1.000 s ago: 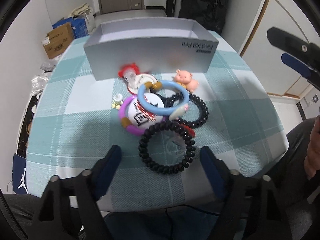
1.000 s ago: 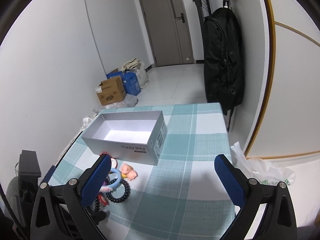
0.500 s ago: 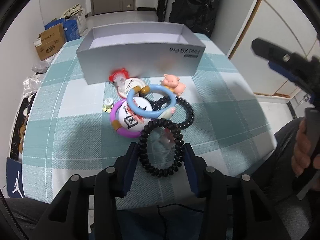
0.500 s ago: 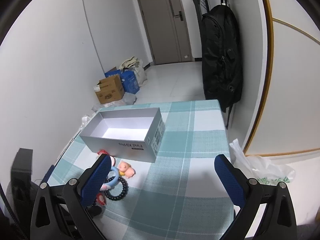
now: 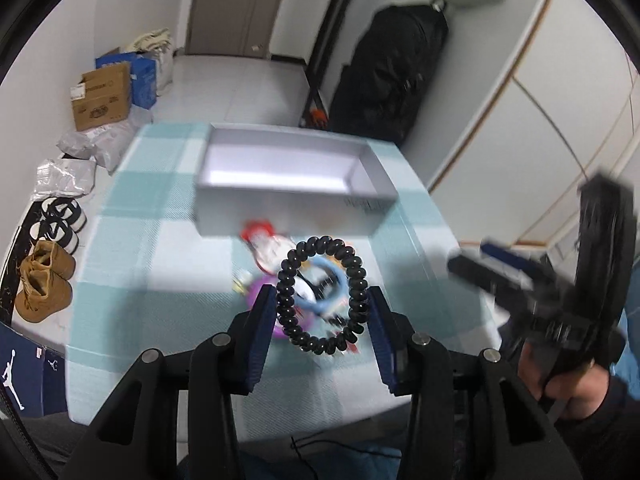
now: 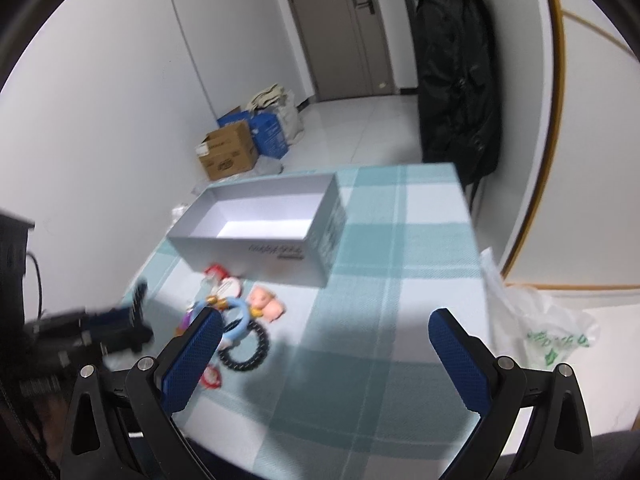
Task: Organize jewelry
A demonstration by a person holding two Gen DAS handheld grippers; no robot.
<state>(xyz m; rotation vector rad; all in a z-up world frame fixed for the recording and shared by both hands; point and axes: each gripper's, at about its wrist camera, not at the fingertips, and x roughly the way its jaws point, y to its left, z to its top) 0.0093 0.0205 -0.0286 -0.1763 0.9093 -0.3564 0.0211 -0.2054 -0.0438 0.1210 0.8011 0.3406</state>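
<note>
My left gripper (image 5: 322, 312) is shut on a black coiled hair tie (image 5: 322, 294) and holds it lifted above the table. Below it lies the jewelry pile (image 5: 296, 280): a blue ring (image 6: 239, 322), a purple ring, a red-and-white piece (image 6: 218, 280), a black bead bracelet (image 6: 246, 350) and a pink pig charm (image 6: 266, 304). The open grey box (image 5: 292, 184) stands behind the pile; it also shows in the right wrist view (image 6: 260, 228). My right gripper (image 6: 324, 344) is open and empty above the table's right side.
The table has a teal checked cloth (image 6: 400, 280). Cardboard boxes (image 5: 102, 94) and shoes (image 5: 44, 280) lie on the floor to the left. A black bag (image 6: 456, 88) hangs at the back right. A plastic bag (image 6: 540, 328) lies right of the table.
My left gripper closed on the black coiled hair tie and lifted it off the pile. The right gripper has drifted slightly and stays open.
</note>
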